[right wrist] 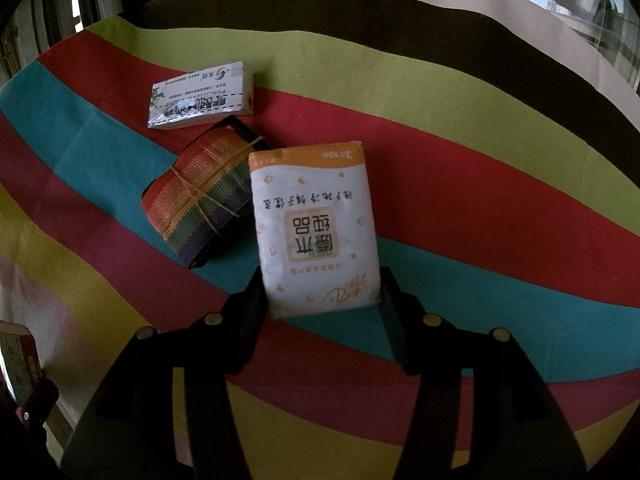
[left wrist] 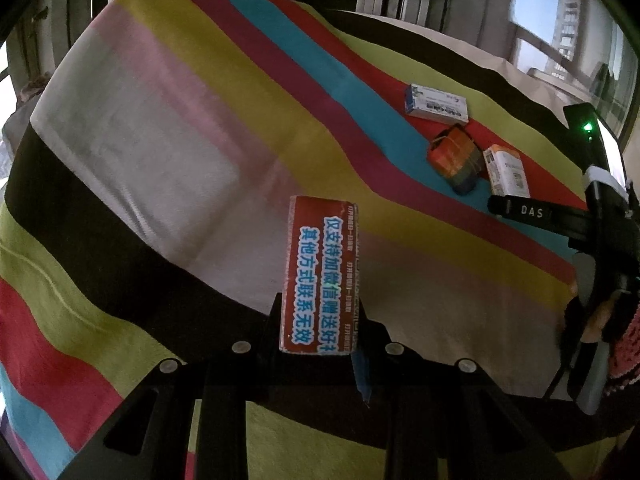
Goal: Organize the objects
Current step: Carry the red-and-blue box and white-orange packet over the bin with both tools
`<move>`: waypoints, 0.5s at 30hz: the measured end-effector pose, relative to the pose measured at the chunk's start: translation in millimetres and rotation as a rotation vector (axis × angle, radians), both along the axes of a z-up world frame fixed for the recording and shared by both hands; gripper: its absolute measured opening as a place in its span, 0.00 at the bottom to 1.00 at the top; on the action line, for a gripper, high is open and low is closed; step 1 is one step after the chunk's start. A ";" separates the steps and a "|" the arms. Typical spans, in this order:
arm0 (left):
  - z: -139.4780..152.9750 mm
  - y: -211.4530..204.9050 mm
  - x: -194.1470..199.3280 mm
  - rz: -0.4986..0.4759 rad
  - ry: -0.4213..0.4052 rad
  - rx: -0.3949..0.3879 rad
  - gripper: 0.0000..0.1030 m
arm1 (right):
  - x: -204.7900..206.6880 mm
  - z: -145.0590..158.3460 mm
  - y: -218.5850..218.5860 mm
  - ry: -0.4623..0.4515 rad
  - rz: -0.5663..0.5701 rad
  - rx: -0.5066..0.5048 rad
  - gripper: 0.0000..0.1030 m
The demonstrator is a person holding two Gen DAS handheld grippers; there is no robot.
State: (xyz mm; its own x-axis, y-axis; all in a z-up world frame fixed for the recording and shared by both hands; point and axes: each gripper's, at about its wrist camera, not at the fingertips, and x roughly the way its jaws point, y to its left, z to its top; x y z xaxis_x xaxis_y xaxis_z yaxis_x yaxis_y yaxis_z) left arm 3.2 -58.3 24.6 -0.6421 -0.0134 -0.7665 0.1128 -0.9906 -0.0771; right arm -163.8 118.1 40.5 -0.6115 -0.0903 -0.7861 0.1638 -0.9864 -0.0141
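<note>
My left gripper (left wrist: 318, 320) is shut on a red box with blue Chinese lettering (left wrist: 320, 272), held above the striped cloth (left wrist: 160, 140). My right gripper (right wrist: 322, 292) is shut on a white and orange tissue pack (right wrist: 316, 228), which also shows in the left wrist view (left wrist: 506, 172). The pack sits right beside a rainbow-striped bundle tied with rubber bands (right wrist: 200, 200), also in the left wrist view (left wrist: 456, 158). A white medicine box (right wrist: 200, 96) lies just beyond the bundle; it shows in the left wrist view (left wrist: 436, 104) too.
The striped cloth (right wrist: 480, 200) covers the whole table. Windows with buildings outside (left wrist: 560, 20) stand behind the table's far edge. The right gripper's body and the hand holding it (left wrist: 600, 240) show at the right of the left wrist view.
</note>
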 end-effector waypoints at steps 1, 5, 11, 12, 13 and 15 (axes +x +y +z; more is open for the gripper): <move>-0.3 1.0 -0.2 0.002 0.000 -0.005 0.29 | -0.2 0.6 -0.7 0.001 -0.001 0.001 0.55; -1.6 3.2 -1.0 0.004 0.000 -0.013 0.29 | 2.8 4.7 -4.0 0.015 -0.029 0.020 0.54; -3.3 2.2 -5.0 0.011 0.000 -0.011 0.29 | 61.1 9.4 -13.5 0.023 -0.028 0.031 0.54; -3.0 2.2 -5.3 0.011 0.000 -0.014 0.29 | 74.4 10.1 -14.3 0.021 -0.027 0.027 0.54; -2.8 2.5 -5.7 0.012 0.000 -0.017 0.29 | 92.1 11.1 -15.6 0.021 -0.026 0.028 0.54; -2.9 3.2 -6.3 0.012 0.000 -0.017 0.29 | 119.2 12.8 -18.9 0.028 -0.008 0.045 0.54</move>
